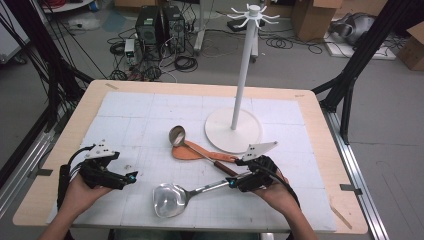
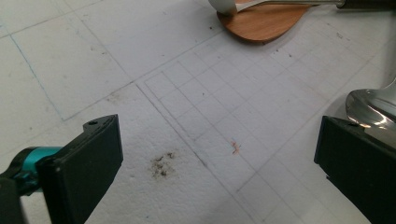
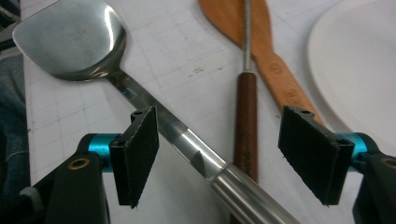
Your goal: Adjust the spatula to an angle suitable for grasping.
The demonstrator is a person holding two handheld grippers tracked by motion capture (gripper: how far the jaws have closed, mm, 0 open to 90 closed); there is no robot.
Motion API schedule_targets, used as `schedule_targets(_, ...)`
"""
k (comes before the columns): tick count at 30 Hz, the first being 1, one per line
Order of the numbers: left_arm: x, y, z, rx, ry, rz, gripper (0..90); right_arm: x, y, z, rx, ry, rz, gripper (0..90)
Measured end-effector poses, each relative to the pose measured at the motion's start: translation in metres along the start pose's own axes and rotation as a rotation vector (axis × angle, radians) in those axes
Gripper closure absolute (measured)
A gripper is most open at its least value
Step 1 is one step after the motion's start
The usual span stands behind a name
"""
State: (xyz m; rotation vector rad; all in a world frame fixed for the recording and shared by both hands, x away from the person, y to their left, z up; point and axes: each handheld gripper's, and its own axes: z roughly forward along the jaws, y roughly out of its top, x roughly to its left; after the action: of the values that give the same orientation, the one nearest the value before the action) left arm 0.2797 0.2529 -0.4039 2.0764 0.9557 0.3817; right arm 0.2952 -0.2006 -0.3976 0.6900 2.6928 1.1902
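Spatula (image 3: 154, 102) handle lies diagonally between my right gripper (image 3: 224, 154) jaws, spread and not yet pinching, blade toward my idle, wide-spread left gripper (image 1: 112, 172) on the bench (image 1: 320, 107).

**Steel spatula flat on the worktop**

We see a polished steel spatula (image 1: 172, 199) lying flat near the front edge of the white gridded worktop (image 1: 150, 107). Its broad, shiny, slightly dished blade points toward the person's left, and its straight metal handle runs up to the right. The thicker tubular end of the handle lies beside a ladle's dark wooden handle.
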Motion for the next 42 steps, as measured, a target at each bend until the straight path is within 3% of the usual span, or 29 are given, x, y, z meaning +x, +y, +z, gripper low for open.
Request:
schedule_targets(9, 0.0, 0.0, 0.0, -0.001, 0.0, 0.001, 1.7, 0.011, 0.008, 0.022, 0.072, 0.067, -0.076, 35.7)
schedule_targets(26, -0.001, 0.0, 0.001, -0.001, -0.002, -0.001, 1.7, 0.016, 0.012, 0.05, 0.192, 0.12, -0.174, 47.6)
schedule_targets(29, -0.001, 0.0, 0.001, -0.001, -0.002, -0.002, 1.7, 0.017, 0.013, 0.051, 0.188, 0.132, -0.188, 52.8)
schedule_targets(42, -0.001, 0.002, 0.002, -0.002, -0.004, 0.001, 1.7, 0.017, 0.017, 0.055, 0.179, 0.15, -0.223, 57.8)
